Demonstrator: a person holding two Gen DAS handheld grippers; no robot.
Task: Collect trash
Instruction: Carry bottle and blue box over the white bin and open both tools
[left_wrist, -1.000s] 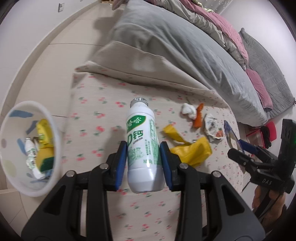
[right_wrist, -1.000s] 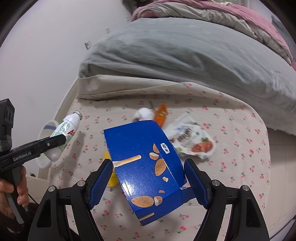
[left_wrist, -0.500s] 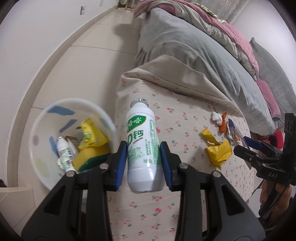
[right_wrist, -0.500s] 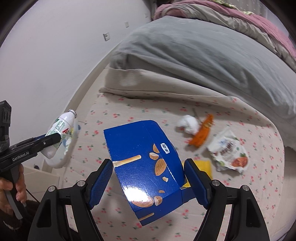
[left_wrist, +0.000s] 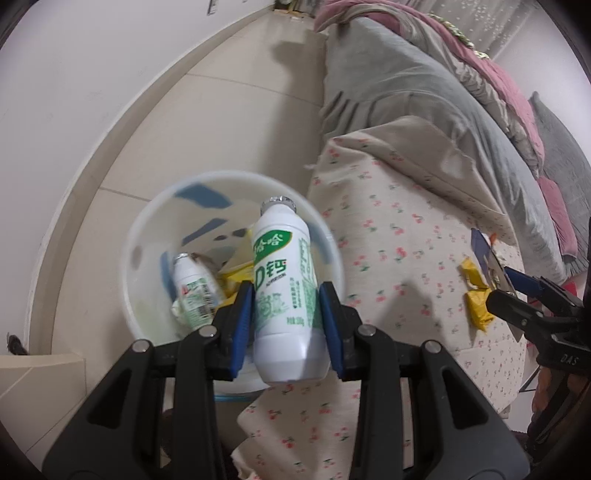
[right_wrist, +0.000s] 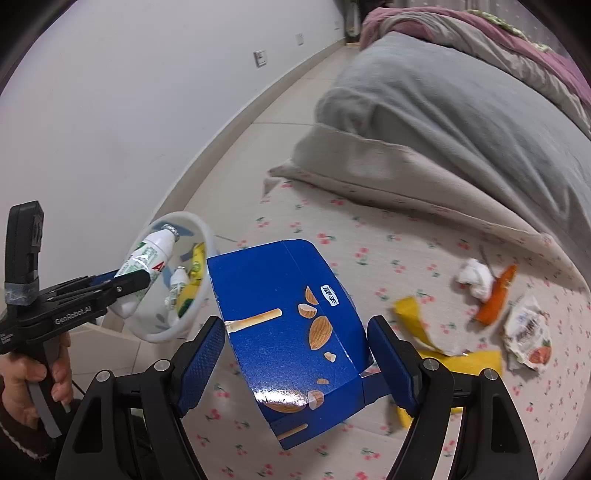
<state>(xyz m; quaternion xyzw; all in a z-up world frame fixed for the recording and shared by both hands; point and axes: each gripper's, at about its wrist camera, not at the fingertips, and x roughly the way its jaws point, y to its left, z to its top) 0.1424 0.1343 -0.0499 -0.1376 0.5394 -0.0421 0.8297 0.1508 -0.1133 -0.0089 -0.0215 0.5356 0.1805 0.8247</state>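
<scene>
My left gripper (left_wrist: 288, 314) is shut on a white and green drink bottle (left_wrist: 284, 288), held over the rim of a white trash bin (left_wrist: 147, 229). The bin holds a smaller bottle (left_wrist: 194, 288) and yellow wrappers. In the right wrist view the same bottle (right_wrist: 146, 269) hangs over the bin (right_wrist: 192, 317). My right gripper (right_wrist: 295, 354) is shut on a blue almond snack box (right_wrist: 288, 325) above the flowered bed cover (right_wrist: 369, 251). A yellow wrapper (right_wrist: 413, 321), a white tissue (right_wrist: 474, 280), an orange wrapper (right_wrist: 496, 295) and a snack bag (right_wrist: 528, 339) lie on the cover.
The bin stands on the tiled floor (left_wrist: 229, 110) between the white wall (left_wrist: 74, 74) and the bed's edge. A grey duvet (right_wrist: 461, 122) and pink bedding (left_wrist: 491, 74) lie further along the bed. A beige ledge (left_wrist: 40, 373) is beside the bin.
My left gripper has carried the bottle leftward from above the bed cover to above the bin. My right gripper with the blue box has swung left too, towards the bin.
</scene>
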